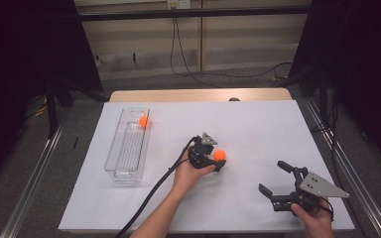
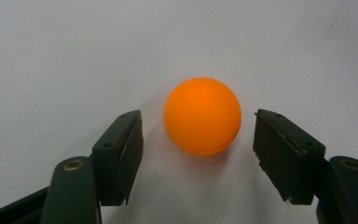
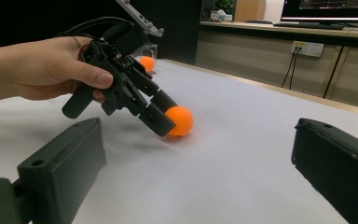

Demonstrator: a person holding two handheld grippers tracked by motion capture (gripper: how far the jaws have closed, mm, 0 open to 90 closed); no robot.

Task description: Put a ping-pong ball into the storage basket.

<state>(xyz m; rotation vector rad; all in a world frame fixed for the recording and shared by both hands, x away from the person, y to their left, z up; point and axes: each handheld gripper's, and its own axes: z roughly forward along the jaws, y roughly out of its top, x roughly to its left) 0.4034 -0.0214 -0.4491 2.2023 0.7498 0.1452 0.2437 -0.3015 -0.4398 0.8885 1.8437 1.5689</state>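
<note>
Near the middle of the white table [image 1: 258, 124], the left gripper [image 1: 218, 161] sits low over an orange ball [image 1: 220, 155]. In the left gripper view the ball [image 2: 202, 116] lies between the two jaws, which stand apart with a gap on each side, so nothing is gripped. In the right gripper view the ball [image 3: 179, 121] rests on the table at the tip of the left gripper [image 3: 161, 119]. The right gripper [image 1: 275, 181], near the right edge, is spread wide and holds nothing. At the far left stands a clear tray [image 1: 113, 158] with a second orange ball [image 1: 144, 121] apparently inside its far end.
</note>
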